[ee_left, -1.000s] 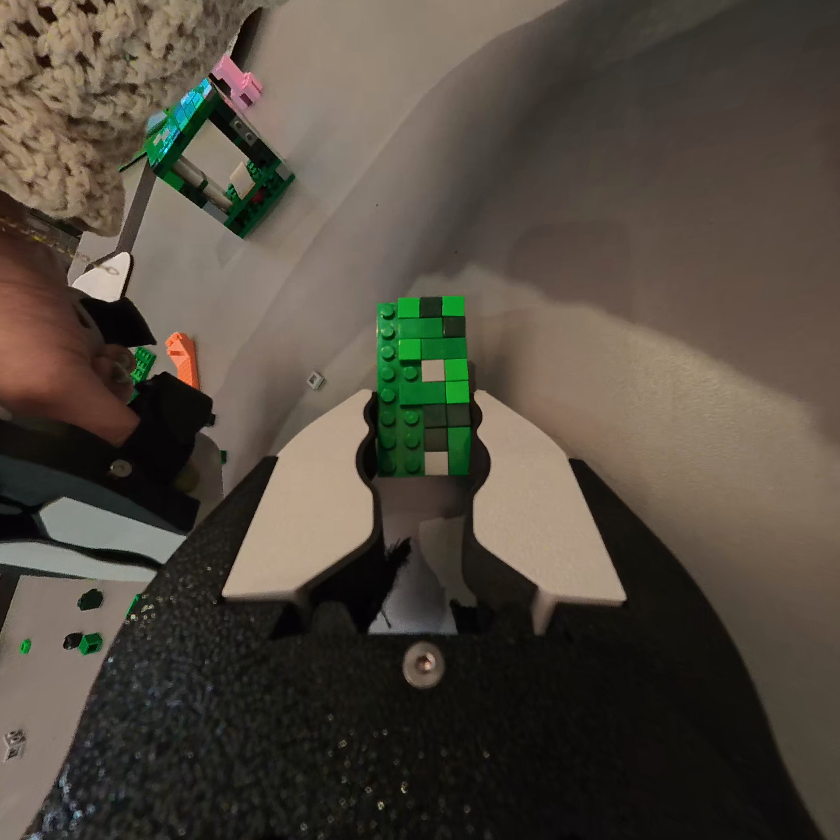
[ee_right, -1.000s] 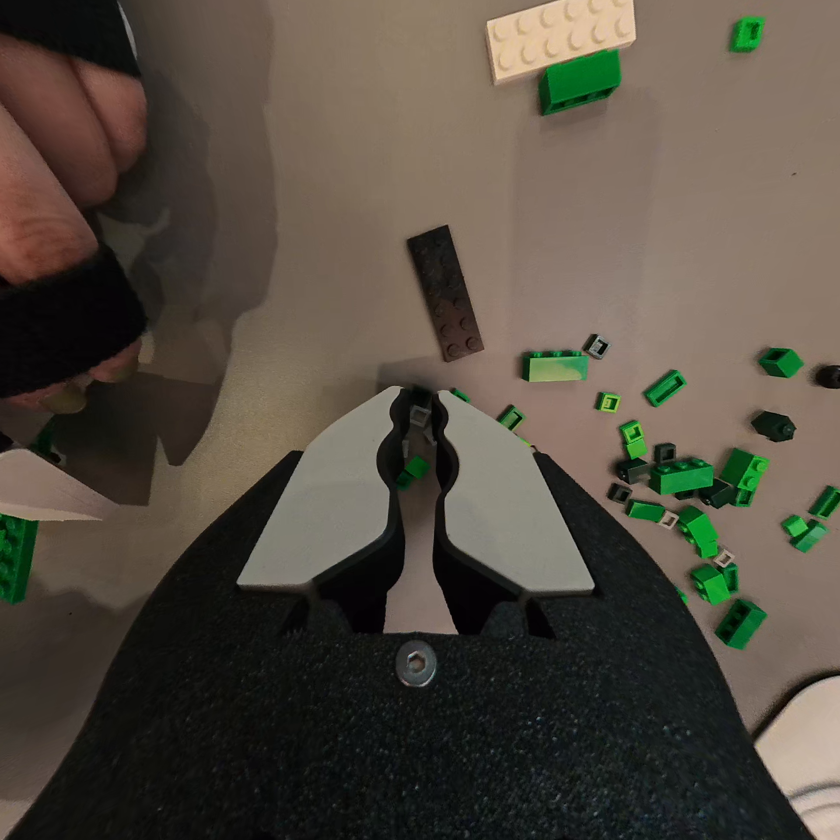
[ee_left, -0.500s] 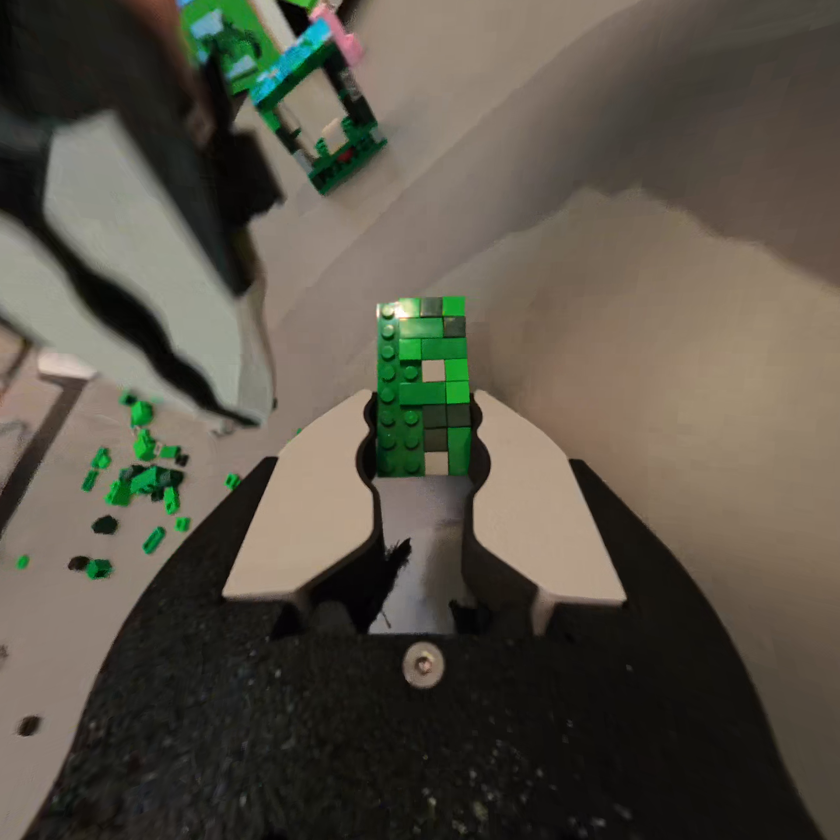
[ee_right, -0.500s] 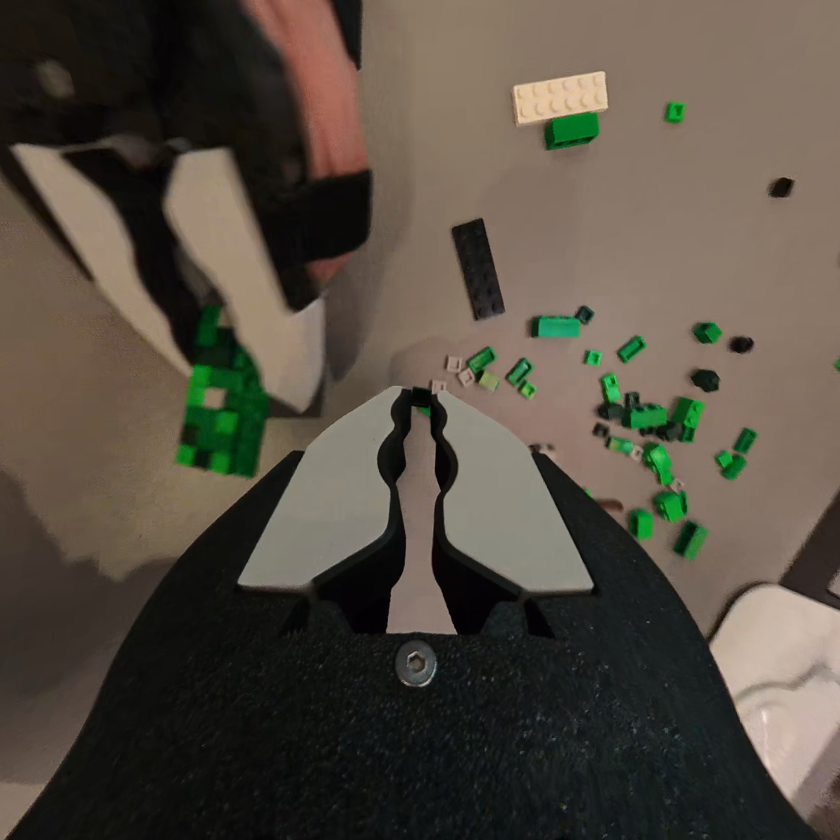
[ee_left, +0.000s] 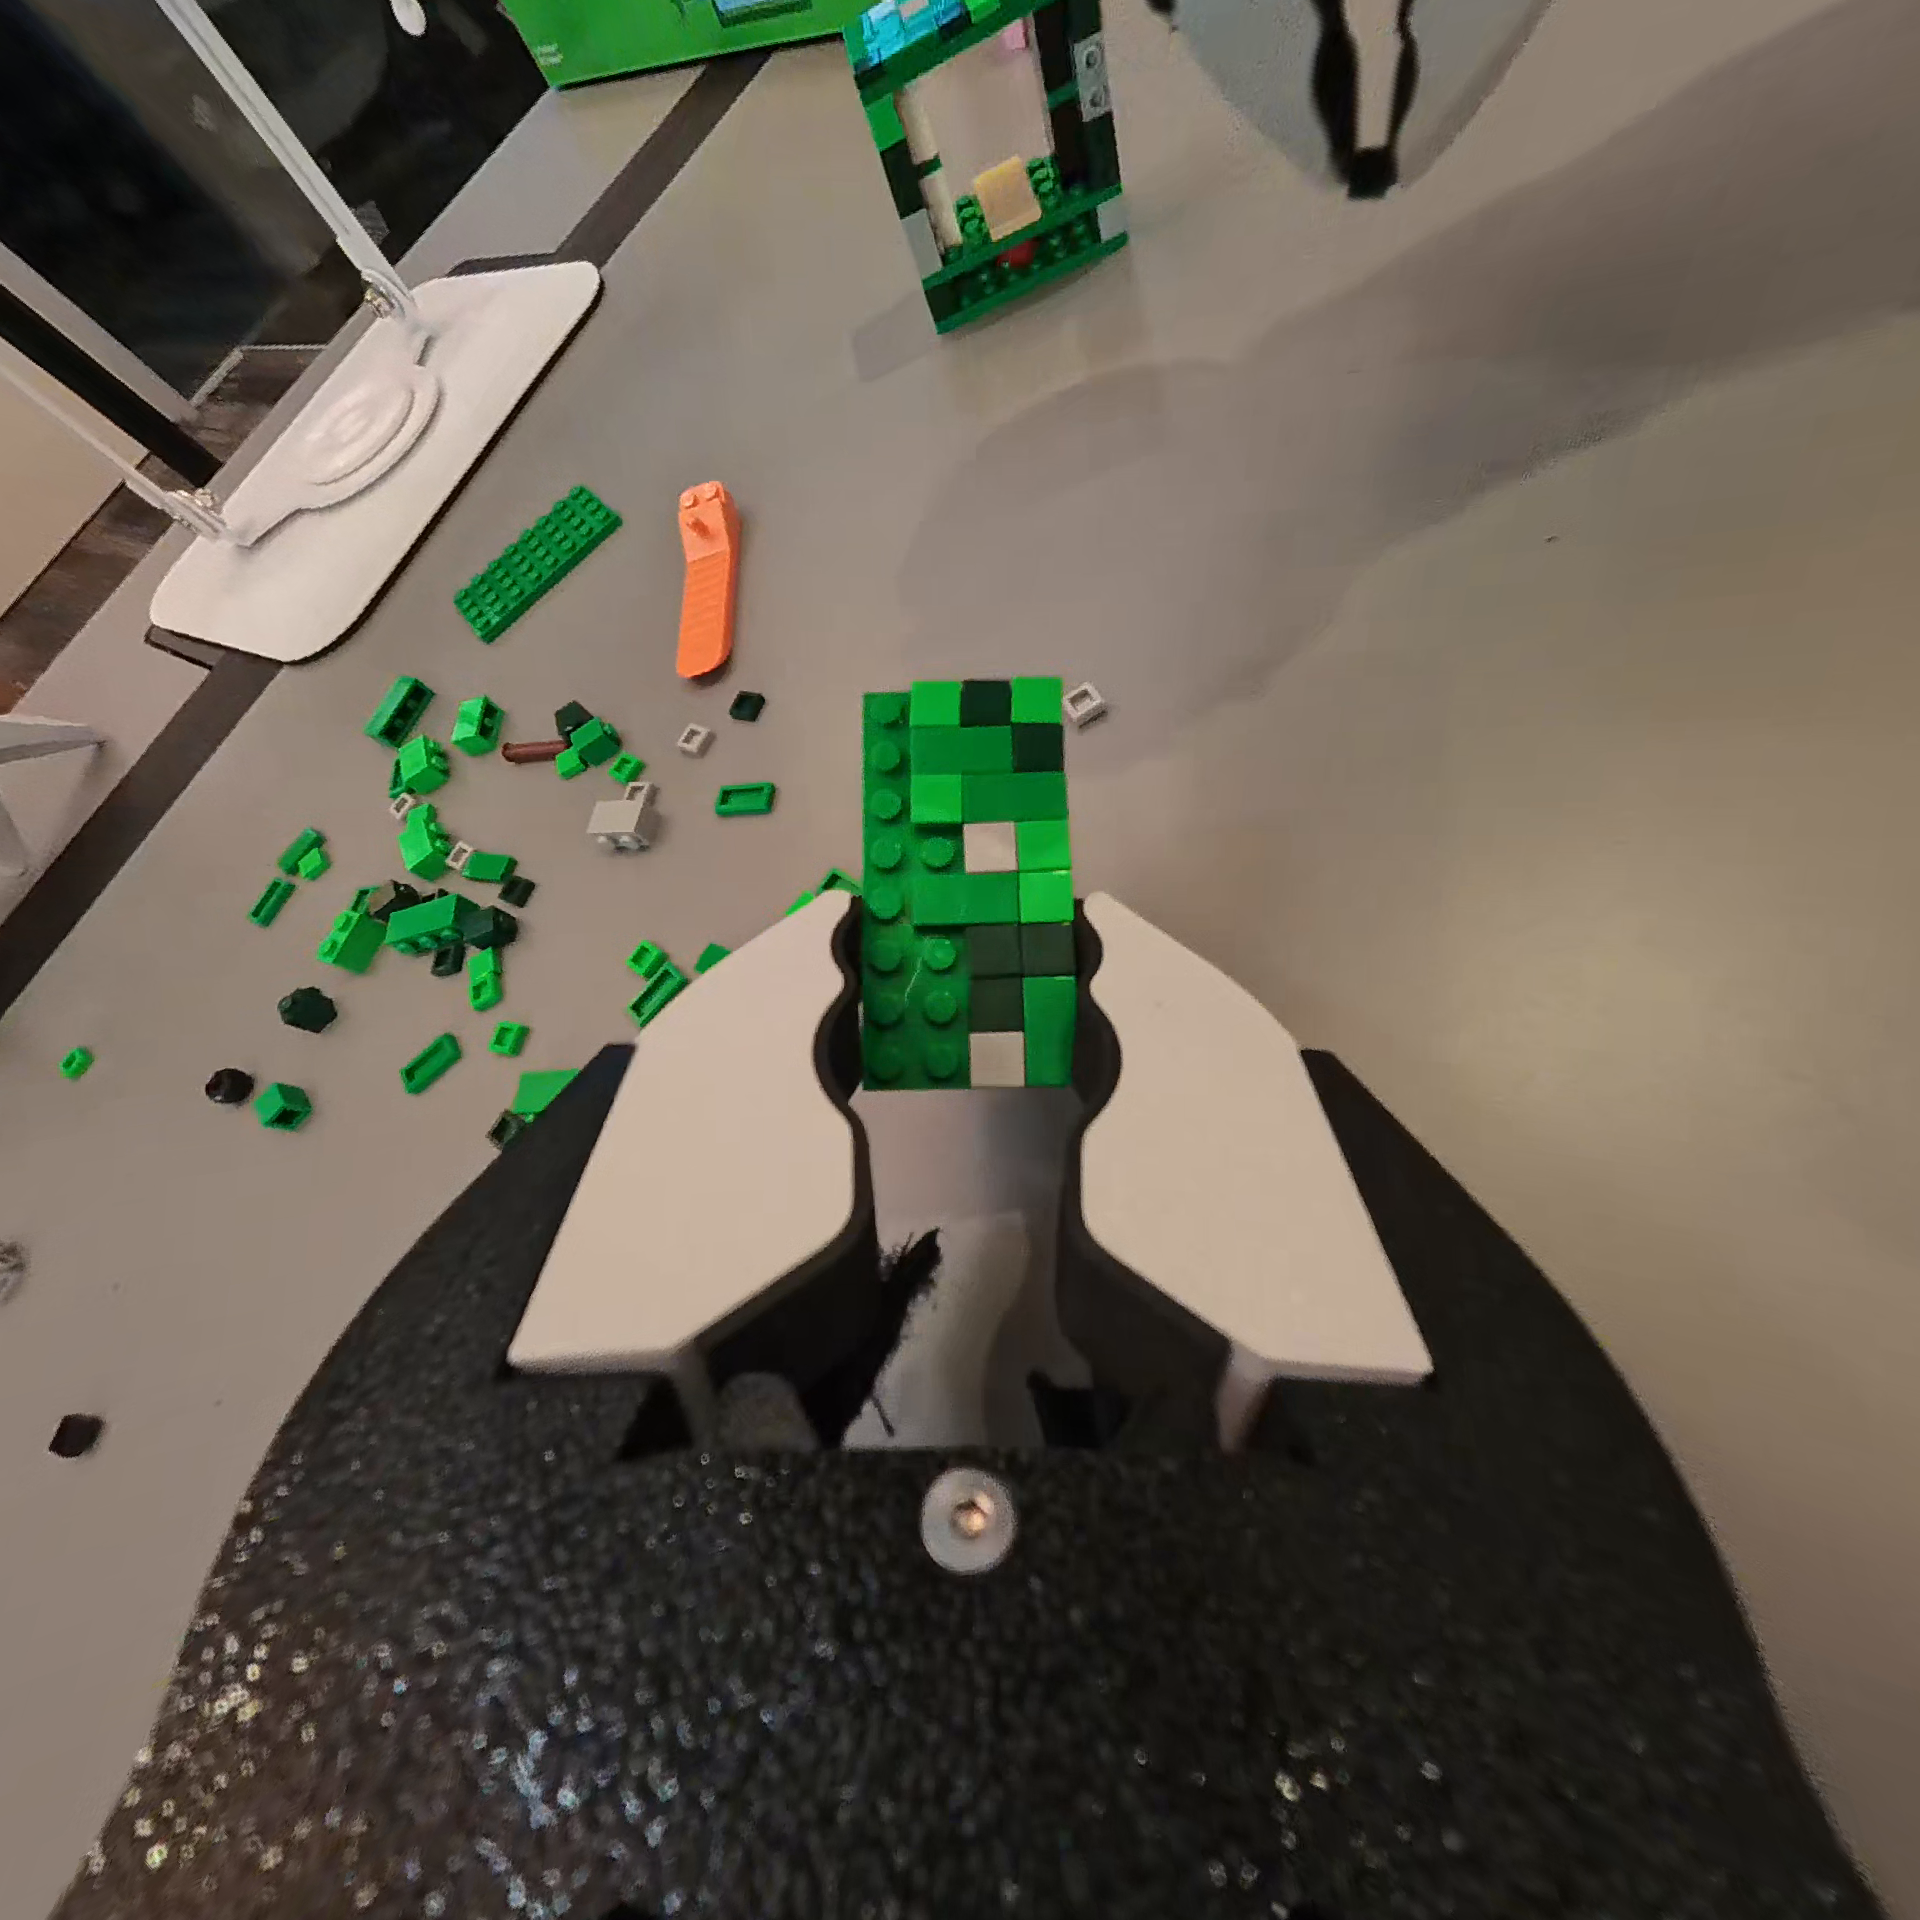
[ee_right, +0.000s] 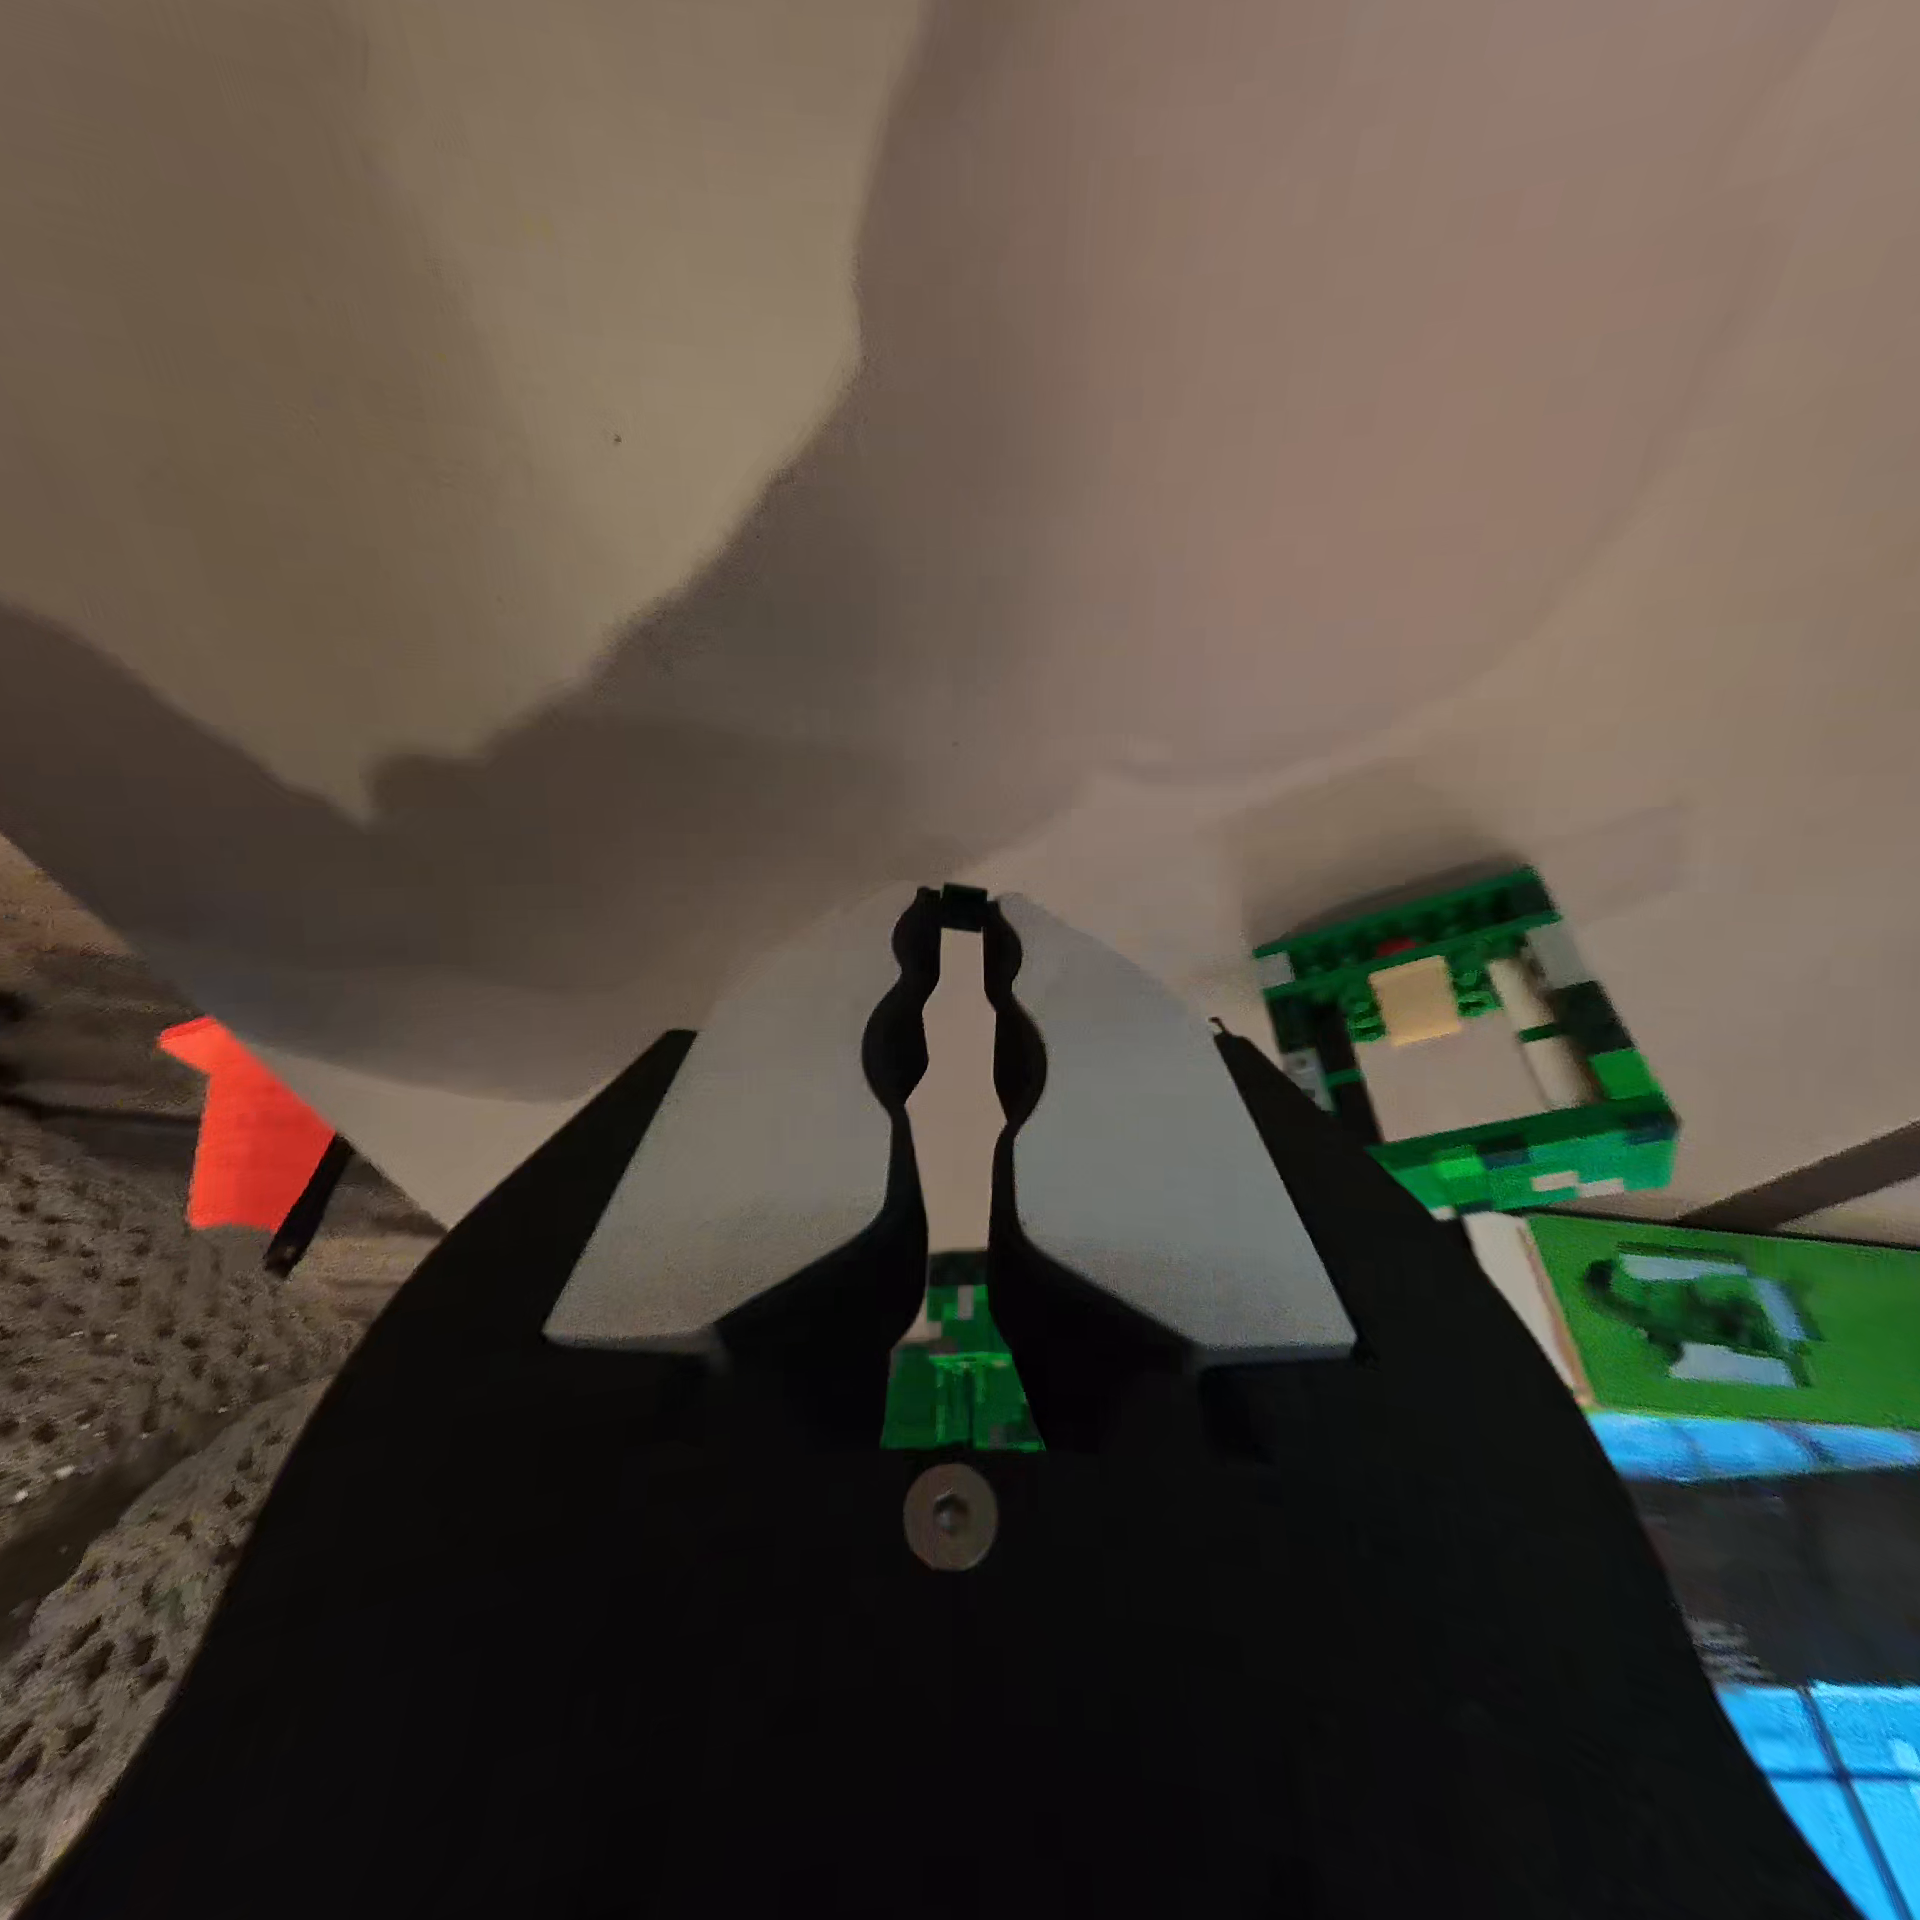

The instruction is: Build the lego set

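Note:
My left gripper (ee_left: 968,920) is shut on a long green plate assembly (ee_left: 961,821), partly covered with light green, dark green and white tiles, and holds it above the grey table (ee_left: 1351,727). My right gripper (ee_right: 962,920) is shut on a small dark green piece (ee_right: 962,900) at its fingertips. The right gripper also shows blurred at the top right of the left wrist view (ee_left: 1351,94). The green plate assembly shows through the right gripper's gap (ee_right: 956,1371). A green frame-shaped build (ee_left: 992,166) stands at the back, and also shows in the right wrist view (ee_right: 1455,1049).
A pile of loose green pieces (ee_left: 436,894) lies left of the left gripper. An orange brick separator (ee_left: 710,577) and a long green plate (ee_left: 537,561) lie behind it. A white lamp base (ee_left: 374,447) stands far left. A green box (ee_right: 1714,1330) lies behind the build.
The right gripper rose from the loose pile with the small dark piece and swung towards the frame build. The left gripper turned, still holding the plate assembly, and the pile came into its view.

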The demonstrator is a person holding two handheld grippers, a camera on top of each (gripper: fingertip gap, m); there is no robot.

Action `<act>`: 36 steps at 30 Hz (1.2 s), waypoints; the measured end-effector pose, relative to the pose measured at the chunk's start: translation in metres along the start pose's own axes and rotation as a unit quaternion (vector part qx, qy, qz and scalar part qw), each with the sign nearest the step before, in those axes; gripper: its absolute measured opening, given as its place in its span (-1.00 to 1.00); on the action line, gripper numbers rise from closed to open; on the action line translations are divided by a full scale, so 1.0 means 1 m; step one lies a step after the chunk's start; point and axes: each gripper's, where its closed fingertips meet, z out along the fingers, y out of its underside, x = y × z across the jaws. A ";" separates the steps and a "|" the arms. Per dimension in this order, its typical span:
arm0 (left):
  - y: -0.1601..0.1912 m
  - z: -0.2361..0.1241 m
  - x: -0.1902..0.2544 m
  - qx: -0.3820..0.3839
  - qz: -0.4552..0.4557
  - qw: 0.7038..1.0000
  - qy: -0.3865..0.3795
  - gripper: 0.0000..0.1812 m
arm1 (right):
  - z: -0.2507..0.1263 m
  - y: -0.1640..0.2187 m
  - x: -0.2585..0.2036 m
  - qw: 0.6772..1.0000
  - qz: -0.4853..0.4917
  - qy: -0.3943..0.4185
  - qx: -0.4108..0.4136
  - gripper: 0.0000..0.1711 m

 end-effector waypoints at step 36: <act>-0.009 -0.006 0.069 -0.012 0.074 0.985 0.155 -0.59 | 0.019 -0.048 -0.019 0.880 0.118 0.052 0.457 -0.91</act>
